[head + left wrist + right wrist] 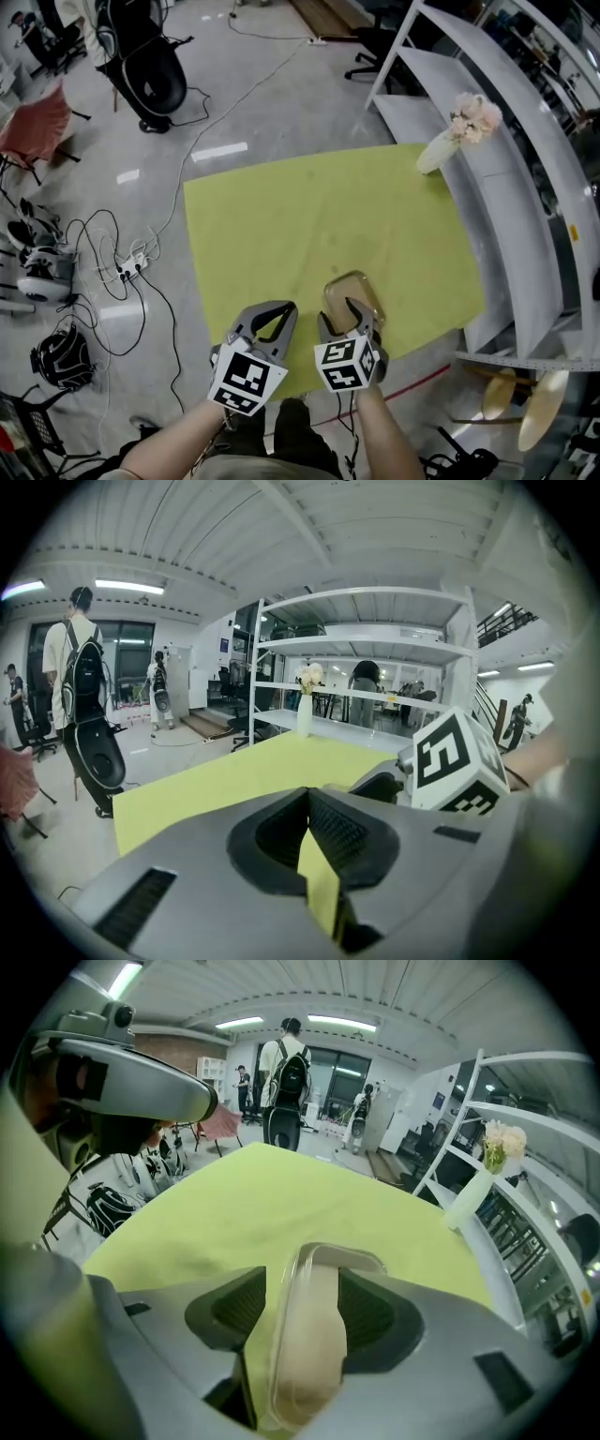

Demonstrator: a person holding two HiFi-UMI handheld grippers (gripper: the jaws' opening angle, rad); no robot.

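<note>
A yellow-green cloth (309, 234) covers the table. At its near edge my left gripper (279, 317) is shut, and in the left gripper view a fold of the cloth (321, 878) is pinched between the left gripper (314, 836) jaws. Just to its right, my right gripper (350, 311) is shut on a clear plastic container (352, 296) with something beige inside. In the right gripper view the container (309, 1335) stands on edge between the jaws of the right gripper (305, 1312), with a bit of cloth (249, 1365) beside it.
A white vase (437, 152) with pale pink flowers (475, 114) stands at the cloth's far right corner, against a white shelving rack (525, 187). Cables and a power strip (131, 267), helmets and a black bag (150, 75) lie on the floor at left. People stand far off (80, 667).
</note>
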